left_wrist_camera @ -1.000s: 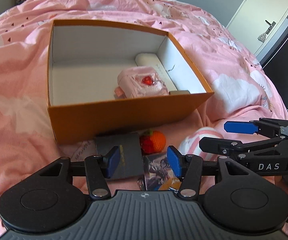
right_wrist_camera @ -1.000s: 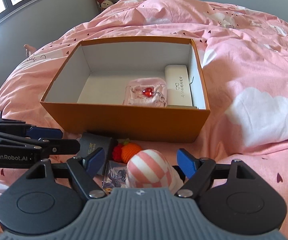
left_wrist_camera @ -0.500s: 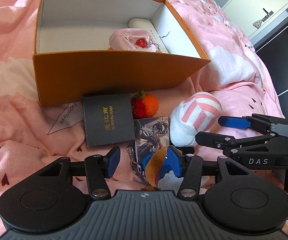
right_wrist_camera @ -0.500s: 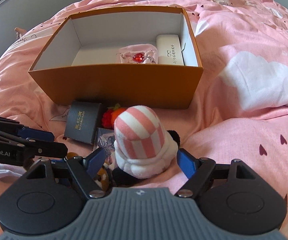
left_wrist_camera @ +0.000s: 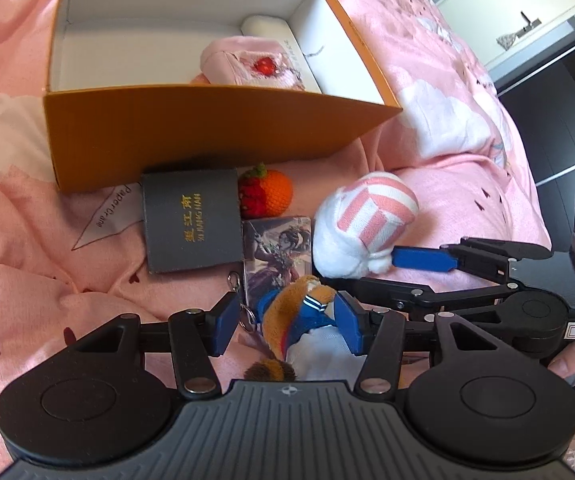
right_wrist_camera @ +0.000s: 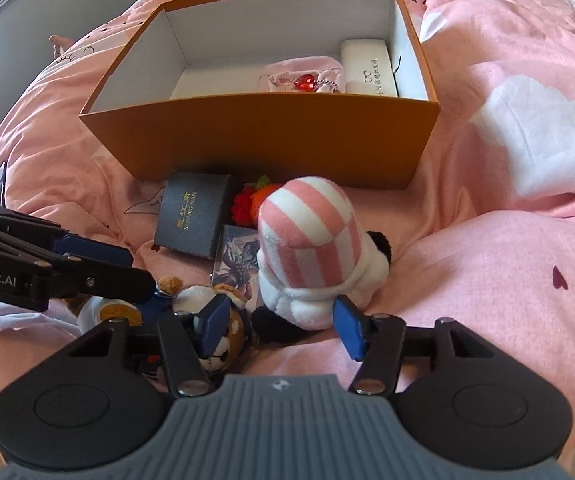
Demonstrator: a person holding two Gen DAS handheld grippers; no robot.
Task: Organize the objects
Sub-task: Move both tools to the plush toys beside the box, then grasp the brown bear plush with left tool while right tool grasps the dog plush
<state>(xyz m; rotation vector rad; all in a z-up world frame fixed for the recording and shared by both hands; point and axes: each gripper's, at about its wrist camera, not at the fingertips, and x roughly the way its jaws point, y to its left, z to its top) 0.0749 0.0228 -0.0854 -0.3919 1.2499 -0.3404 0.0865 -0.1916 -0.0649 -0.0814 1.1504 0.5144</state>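
Observation:
An orange box [left_wrist_camera: 207,132] [right_wrist_camera: 271,136] lies open on the pink bedspread, holding a pink pouch [left_wrist_camera: 247,68] and a white case [right_wrist_camera: 369,66]. In front of it lies a brown plush in a blue outfit [left_wrist_camera: 295,312]. My left gripper [left_wrist_camera: 285,326] [right_wrist_camera: 141,270] stands open around it, with a gap at the left pad. A pink-and-white striped plush [right_wrist_camera: 307,240] [left_wrist_camera: 367,216] sits between the fingers of my right gripper [right_wrist_camera: 283,328] [left_wrist_camera: 367,270]. Those jaws are closing; the right pad touches the plush's base, the left pad stands clear.
A black box with gold lettering [left_wrist_camera: 191,224], a crochet strawberry and orange [left_wrist_camera: 265,196], a picture card with a keyring [left_wrist_camera: 279,248] and a paper packet [left_wrist_camera: 107,216] lie before the orange box. A hand [left_wrist_camera: 571,364] shows at the right gripper. The bedspread is rumpled.
Both grippers tipped down toward the items in front of the box. The brown plush came between the left fingers. The right jaws narrowed around the striped plush.

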